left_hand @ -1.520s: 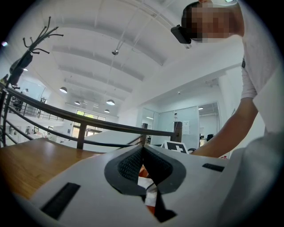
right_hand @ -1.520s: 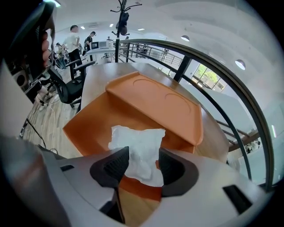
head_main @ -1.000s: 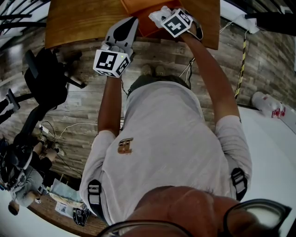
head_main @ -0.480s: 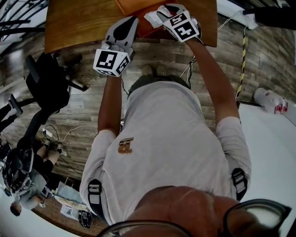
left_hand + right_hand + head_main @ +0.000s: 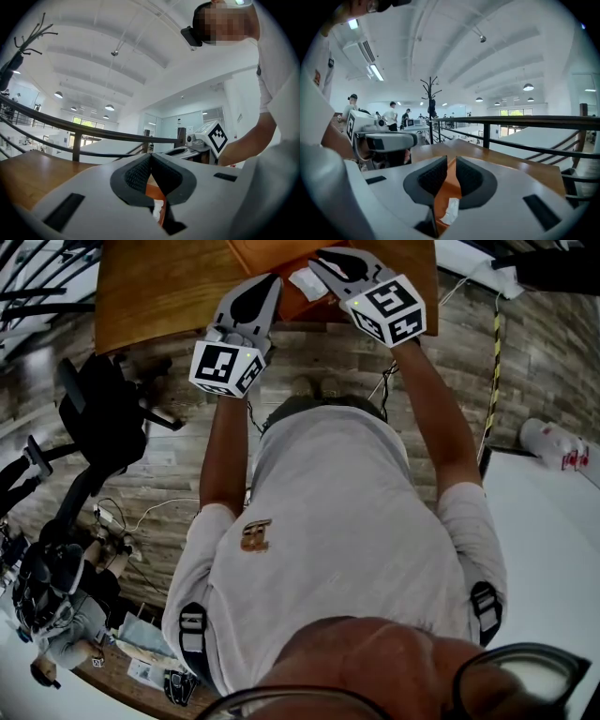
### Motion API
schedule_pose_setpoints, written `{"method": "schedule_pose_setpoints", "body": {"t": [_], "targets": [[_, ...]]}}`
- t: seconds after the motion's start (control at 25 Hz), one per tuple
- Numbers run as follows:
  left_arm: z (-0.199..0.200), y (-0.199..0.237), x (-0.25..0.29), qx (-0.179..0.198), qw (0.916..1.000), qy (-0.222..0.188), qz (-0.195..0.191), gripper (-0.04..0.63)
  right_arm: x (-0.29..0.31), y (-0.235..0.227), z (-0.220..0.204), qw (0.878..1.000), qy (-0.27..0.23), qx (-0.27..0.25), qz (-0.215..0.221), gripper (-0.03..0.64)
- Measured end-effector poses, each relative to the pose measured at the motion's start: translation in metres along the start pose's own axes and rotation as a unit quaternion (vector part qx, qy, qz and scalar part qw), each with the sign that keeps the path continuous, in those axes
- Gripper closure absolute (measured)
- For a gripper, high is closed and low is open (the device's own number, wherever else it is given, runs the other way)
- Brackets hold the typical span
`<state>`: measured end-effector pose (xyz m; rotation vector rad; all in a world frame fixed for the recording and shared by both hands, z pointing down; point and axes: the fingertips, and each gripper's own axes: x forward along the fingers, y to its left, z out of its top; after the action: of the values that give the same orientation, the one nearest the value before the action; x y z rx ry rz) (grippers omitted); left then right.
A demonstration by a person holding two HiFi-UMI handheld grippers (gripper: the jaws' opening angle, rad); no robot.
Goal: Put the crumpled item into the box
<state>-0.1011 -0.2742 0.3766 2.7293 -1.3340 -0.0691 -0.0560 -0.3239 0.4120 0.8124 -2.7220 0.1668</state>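
**White crumpled item on the orange box; neither tong holds it**

Nearest my camera is the person's pale shirt (image 5: pixel 347 521). The left forearm (image 5: pixel 220 446) and right forearm (image 5: pixel 436 399) stretch ahead to the table edge.

Left gripper (image 5: pixel 150 157): its own view shows the two ribbed pads pressed tip to tip, with nothing caught between them.

Right gripper (image 5: pixel 450 161): the pads stand a narrow slit apart. Orange surface shows through the slit, and nothing is gripped.

From the head view I read both sets of tips reaching over the near edge of the box, close to each other.

Crumpled item (image 5: pixel 307 282): a small white scrap resting against the orange box (image 5: pixel 258 254). It is just beside the right gripper's tips and between the two grippers. Both gripper views show it low in the frame, beneath the pads and clear of them. I cannot tell whether it lies inside the box or on a panel of it.

The box sits on a brown wooden table (image 5: pixel 159 287).

Beyond the table, the right gripper view shows a dark railing (image 5: pixel 525 123) under a white ceiling (image 5: pixel 487 51).
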Motion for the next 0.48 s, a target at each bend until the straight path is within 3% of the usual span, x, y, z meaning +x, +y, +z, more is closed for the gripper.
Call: {"method": "schedule_pose_setpoints", "body": {"t": [0.24,0.48], "targets": [[0.015,-0.014,0.001,0.007,0.9999,-0.011,-0.007,0.575,-0.032,0.027,0.033,0.996,-0.089,-0.006,0.031,0.561],[0.031,-0.030,-0.003,0.013,0.9998,-0.012,-0.011,0.575,-0.059,0.047,0.056,0.988,-0.145,-0.011,0.044,0.571]]}}
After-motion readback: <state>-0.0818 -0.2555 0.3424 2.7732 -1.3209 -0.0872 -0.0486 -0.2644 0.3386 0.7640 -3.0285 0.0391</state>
